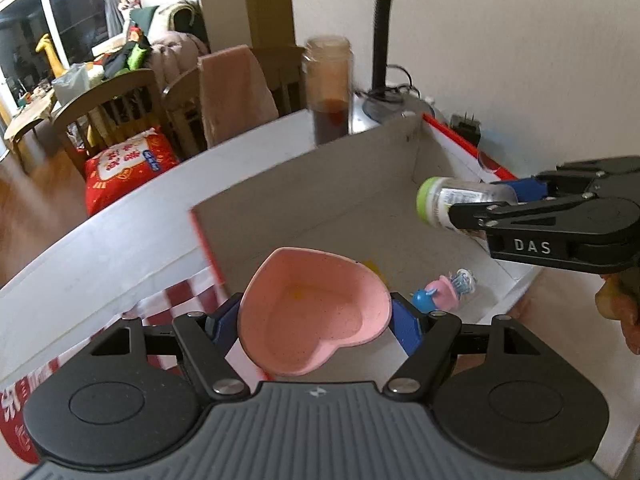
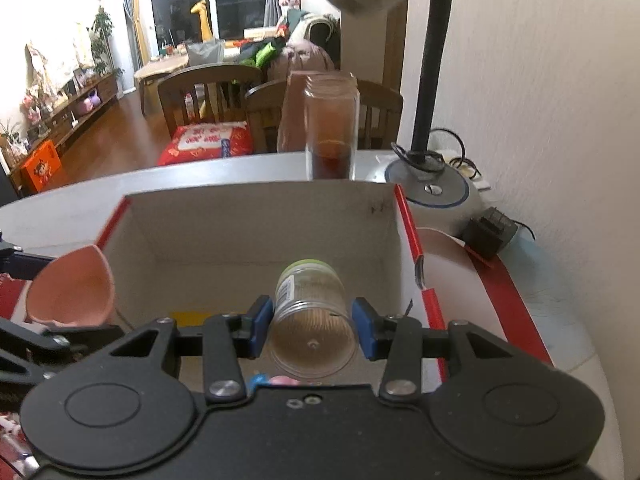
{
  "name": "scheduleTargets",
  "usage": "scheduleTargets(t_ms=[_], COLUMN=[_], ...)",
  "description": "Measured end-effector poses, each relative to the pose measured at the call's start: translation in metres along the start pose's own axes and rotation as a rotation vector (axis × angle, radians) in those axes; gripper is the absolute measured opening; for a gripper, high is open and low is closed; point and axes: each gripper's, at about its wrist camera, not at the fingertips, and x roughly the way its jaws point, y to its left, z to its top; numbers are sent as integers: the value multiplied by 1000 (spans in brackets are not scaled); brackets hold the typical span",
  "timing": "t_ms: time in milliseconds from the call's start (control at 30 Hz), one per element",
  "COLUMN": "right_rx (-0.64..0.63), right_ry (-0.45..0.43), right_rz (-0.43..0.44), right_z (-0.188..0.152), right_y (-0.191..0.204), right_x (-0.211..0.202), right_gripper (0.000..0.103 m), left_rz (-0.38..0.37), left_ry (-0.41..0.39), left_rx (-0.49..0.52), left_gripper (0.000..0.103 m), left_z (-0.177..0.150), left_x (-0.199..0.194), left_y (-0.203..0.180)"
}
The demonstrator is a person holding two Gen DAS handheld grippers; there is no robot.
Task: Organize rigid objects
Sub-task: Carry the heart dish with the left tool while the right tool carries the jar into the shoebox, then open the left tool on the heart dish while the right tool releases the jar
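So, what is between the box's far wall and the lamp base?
The tall jar with dark liquid stands behind the box far wall, left of the lamp base; the right wrist view shows it.

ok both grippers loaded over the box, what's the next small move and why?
Probably lower the right gripper a little and let go: its clear jar already hangs over the open box, above bare floor. The left gripper holds the pink heart dish at the near rim, close to a small toy inside.
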Motion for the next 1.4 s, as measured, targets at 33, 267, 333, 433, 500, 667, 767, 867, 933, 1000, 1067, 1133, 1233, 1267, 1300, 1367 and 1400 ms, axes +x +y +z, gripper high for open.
scheduleTargets(t_ms=[33,267,333,433,500,667,767,867,933,1000,1067,1133,1233,1267,1300,1367,1400], right_rx=[0,24,-17,-29,-45,-59,-47,-23,-22,-22,-14,-6,5,8,11,18,22], right_ry=[12,81,81,91,106,119,129,145,151,156,161,166,172,173,174,171,166], right_rz=[-1,10,6,32,25,12,6,5,0,-5,-7,-6,-1,2,3,9,12], right_z=[0,-1,-1,0,1,5,6,6,4,2,0,-1,-4,-4,-4,-4,-4], right_y=[-3,-20,-15,-11,-6,-3,-3,-5,-4,-4,-4,-5,-5,-5,-5,-5,-5], right_x=[6,40,43,45,50,53,54,55,54,54,53,51,48,47,46,43,41], right_gripper=[43,43,43,43,43,43,43,44,44,45,46,49,52,53,53,61,63], left_rz=[1,-10,-1,25,46,81,94,110,114,109,106,104,99,90,83,76,79], left_ry=[16,136,165,183,185,192,198,204,207,208,210,208,205,206,205,203,198], left_rx=[3,-39,-44,-44,-22,8,45,67,67,60,58,55,52,46,38,25,19], left_gripper=[76,76,76,76,76,76,76,76,76,76,76,77,77,77,77,77,77], left_z=[4,17,16,15,15,14,12,11,12,12,12,12,11,11,10,8,7], left_x=[9,60,72,81,84,90,94,97,98,98,98,97,95,95,94,91,89], left_y=[-5,-17,-18,-19,-21,-26,-32,-37,-37,-36,-35,-35,-35,-35,-35,-35,-35])
